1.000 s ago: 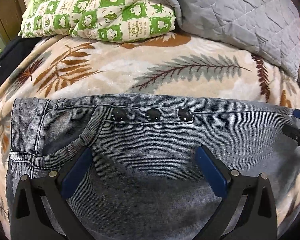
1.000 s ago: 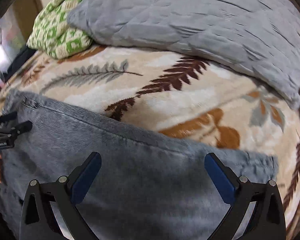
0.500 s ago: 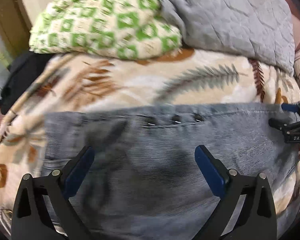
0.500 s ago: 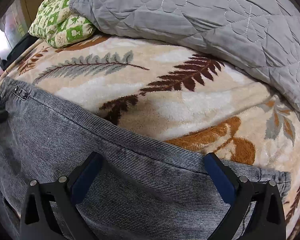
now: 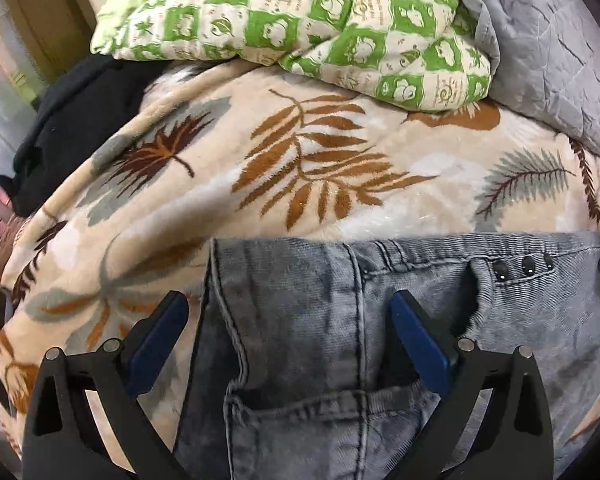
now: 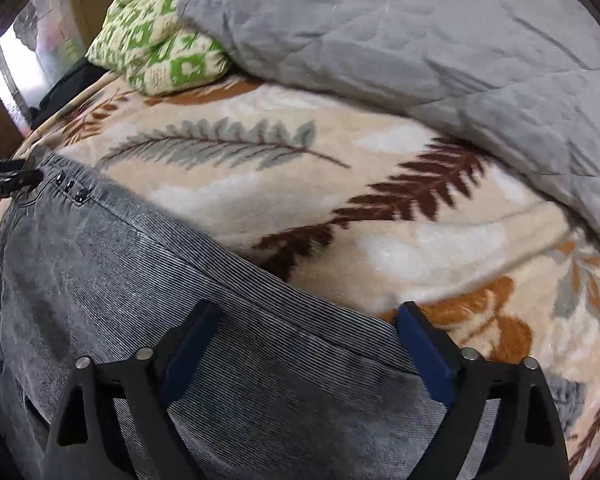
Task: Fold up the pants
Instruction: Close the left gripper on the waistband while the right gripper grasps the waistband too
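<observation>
A plush cream blanket printed with brown and grey fern leaves [image 5: 340,168] covers the bed, with a green-and-cream checked quilt [image 5: 300,20] bunched at twelve o'clock and a grey quilted comforter [image 6: 420,40] at one to two o'clock. The grey washed-denim pants [image 5: 300,320] lie flat on the blanket at six o'clock under both tools, apparently already doubled leg over leg. Their long axis runs nine to three o'clock: the waistband end with three dark snap studs [image 5: 524,266] lies toward nine in the right wrist view, the hem toward three. The left gripper [image 5: 288,332] stands wide open, straddling the waistband edge; the right gripper [image 6: 308,336] is likewise spread, holding nothing, over the leg's far edge. The denim looks fairly heavy, limp yet grippy; pinching thick seamed edges at waistband and hem should hold best.
</observation>
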{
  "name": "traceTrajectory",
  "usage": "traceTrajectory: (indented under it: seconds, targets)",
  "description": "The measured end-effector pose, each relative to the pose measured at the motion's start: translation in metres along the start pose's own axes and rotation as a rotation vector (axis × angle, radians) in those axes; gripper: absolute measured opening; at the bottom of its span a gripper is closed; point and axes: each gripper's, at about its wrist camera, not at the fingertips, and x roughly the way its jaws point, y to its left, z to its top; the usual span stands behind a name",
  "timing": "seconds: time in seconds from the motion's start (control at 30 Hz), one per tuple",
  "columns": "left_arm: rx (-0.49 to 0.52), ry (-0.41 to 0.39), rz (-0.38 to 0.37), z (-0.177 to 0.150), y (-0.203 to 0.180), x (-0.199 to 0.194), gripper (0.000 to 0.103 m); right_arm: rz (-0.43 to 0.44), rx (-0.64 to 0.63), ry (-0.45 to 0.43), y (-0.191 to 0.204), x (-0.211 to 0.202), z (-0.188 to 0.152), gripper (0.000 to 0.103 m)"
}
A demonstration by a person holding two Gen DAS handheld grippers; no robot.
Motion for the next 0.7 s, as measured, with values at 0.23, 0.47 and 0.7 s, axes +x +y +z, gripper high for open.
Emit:
traceTrajectory:
  seconds: [0.23,0.47,0.7]
  targets:
    - [0.042,0.003,-0.032,0.005,-0.001,0.013,0.102,0.002,-0.073,0.024,0.009,0.014,0.009,0.096]
    - [0.036,0.014,-0.086,0.011,0.007,0.025,0.099,0.045,-0.137,0.007,0.021,0.007,0.012,0.038]
    - [0.027,0.009,-0.153,0.006,0.006,0.021,0.055,0.035,-0.214,0.004,0.043,0.001,0.007,0.005]
